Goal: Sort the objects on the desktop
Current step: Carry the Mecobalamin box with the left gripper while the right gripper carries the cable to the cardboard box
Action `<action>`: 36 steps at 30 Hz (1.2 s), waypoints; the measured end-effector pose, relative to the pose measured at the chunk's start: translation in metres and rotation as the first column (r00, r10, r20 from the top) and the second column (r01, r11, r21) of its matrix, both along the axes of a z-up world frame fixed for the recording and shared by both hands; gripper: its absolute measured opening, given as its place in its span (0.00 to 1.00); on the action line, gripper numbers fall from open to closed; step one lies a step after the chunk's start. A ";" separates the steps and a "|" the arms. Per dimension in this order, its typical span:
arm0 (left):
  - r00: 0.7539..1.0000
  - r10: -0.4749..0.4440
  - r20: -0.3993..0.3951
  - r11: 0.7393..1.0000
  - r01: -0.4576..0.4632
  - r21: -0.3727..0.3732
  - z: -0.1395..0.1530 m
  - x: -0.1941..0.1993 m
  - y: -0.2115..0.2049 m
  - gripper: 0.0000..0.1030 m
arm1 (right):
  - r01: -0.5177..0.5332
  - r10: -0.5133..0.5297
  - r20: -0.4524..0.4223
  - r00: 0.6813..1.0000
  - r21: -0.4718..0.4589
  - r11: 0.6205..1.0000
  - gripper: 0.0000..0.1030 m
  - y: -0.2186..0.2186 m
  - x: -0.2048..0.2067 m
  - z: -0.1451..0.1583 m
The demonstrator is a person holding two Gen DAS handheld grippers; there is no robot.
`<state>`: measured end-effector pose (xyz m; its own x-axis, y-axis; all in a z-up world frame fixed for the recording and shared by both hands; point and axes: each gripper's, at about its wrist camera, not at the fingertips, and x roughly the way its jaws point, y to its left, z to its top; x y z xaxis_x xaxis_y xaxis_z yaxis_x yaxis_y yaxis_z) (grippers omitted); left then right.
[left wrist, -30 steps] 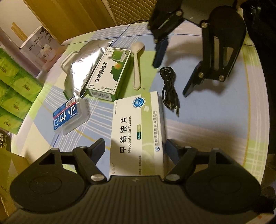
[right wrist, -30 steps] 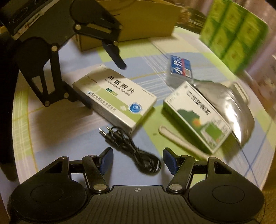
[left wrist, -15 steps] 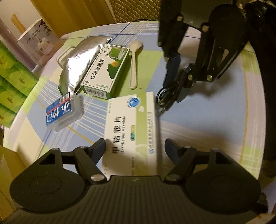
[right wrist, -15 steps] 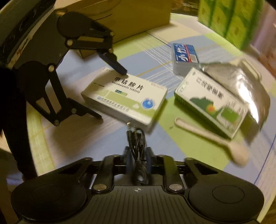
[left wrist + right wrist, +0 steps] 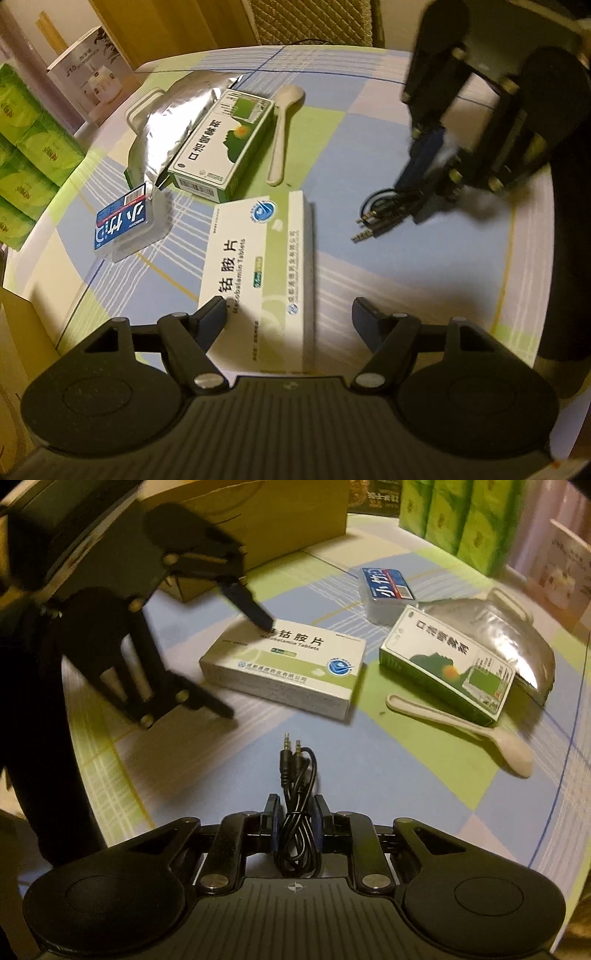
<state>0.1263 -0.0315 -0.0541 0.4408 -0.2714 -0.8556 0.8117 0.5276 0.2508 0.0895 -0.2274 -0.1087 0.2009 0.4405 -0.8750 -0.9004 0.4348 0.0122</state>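
My right gripper (image 5: 295,806) is shut on a coiled black audio cable (image 5: 297,782), whose two plugs stick out ahead of the pads; its jaws are opening slightly, with the cable still between them. In the left wrist view that cable (image 5: 388,210) hangs from the right gripper (image 5: 432,184) just above the cloth. My left gripper (image 5: 288,314) stands open astride the near end of a white and green tablet box (image 5: 262,266). One fingertip is at the box's left edge and the other is well clear of it.
On the checked tablecloth (image 5: 369,147) lie a green medicine box (image 5: 225,147), a silver foil pouch (image 5: 173,129), a white spoon (image 5: 282,133) and a small blue-labelled case (image 5: 123,221). A cardboard box (image 5: 258,517) and green packs (image 5: 461,524) line the table's edge.
The right gripper came down over the cable, shut on it and carried it away from the tablet box. The left gripper stayed over the tablet box and rolled a little.
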 end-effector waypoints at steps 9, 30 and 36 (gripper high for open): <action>0.998 0.053 -0.034 0.998 -0.054 -0.025 0.002 0.025 -0.003 0.74 | 0.036 -0.036 0.005 0.999 0.015 0.999 0.15 -0.002 -0.003 -0.001; 0.955 0.263 -0.136 0.955 -0.278 -0.101 0.016 0.000 0.024 0.66 | 0.260 -0.260 -0.019 0.966 0.127 0.957 0.11 -0.012 -0.012 0.015; 0.951 0.281 -0.126 0.949 -0.295 -0.112 0.023 -0.006 0.028 0.66 | 0.276 -0.278 0.006 0.961 0.077 0.958 0.11 -0.005 -0.017 0.015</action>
<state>0.1205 -0.0032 -0.0315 0.4240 -0.2566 -0.8685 0.6383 0.7650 0.0857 0.0726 -0.2322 -0.0939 0.3386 0.4294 -0.8372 -0.7452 0.6656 0.0400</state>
